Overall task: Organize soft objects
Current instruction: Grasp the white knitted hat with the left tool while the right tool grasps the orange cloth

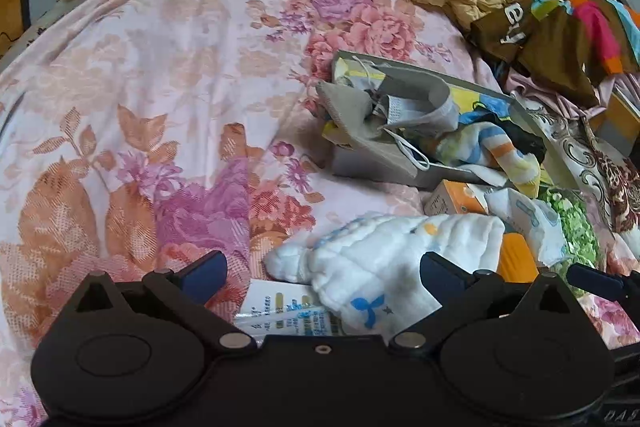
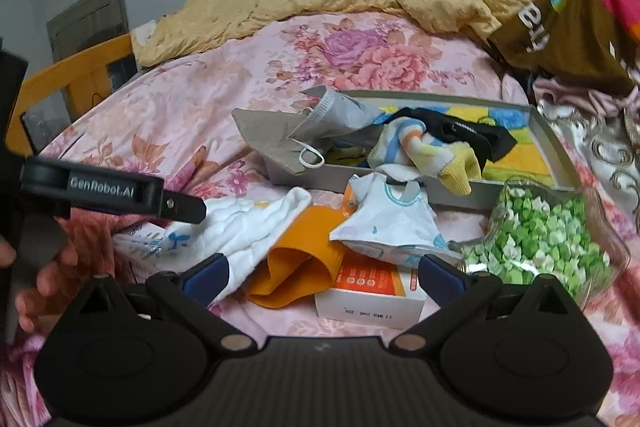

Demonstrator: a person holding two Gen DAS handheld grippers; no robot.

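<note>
The white cloth (image 1: 384, 259) lies on the bed (image 1: 160, 107), near its front edge, on top of a printed paper packet (image 1: 280, 311). Just beside it sit an orange cloth (image 2: 296, 267), a small white and orange box (image 2: 372, 291) and a little white baby shirt (image 2: 392, 223). Behind them is a grey tray (image 2: 556, 143) with a striped sock (image 2: 440, 155), a black sock (image 2: 468, 135) and face masks (image 2: 336, 115) spilling over its edge.

If a gripper grabs too low, it may pinch the packet together with the cloth. Then both would lift at once. The cloth could also slip out, because it is soft and floppy. Pulling it might drag the orange cloth along.

The left gripper (image 1: 322, 273) is spread wide and holds nothing. It hangs right over the white cloth, with the cloth between its fingers. The right gripper (image 2: 324, 273) is wide apart too and holds nothing. It hovers over the orange cloth and the box. A bag of green paper stars (image 2: 540, 235) sits to its right.
</note>
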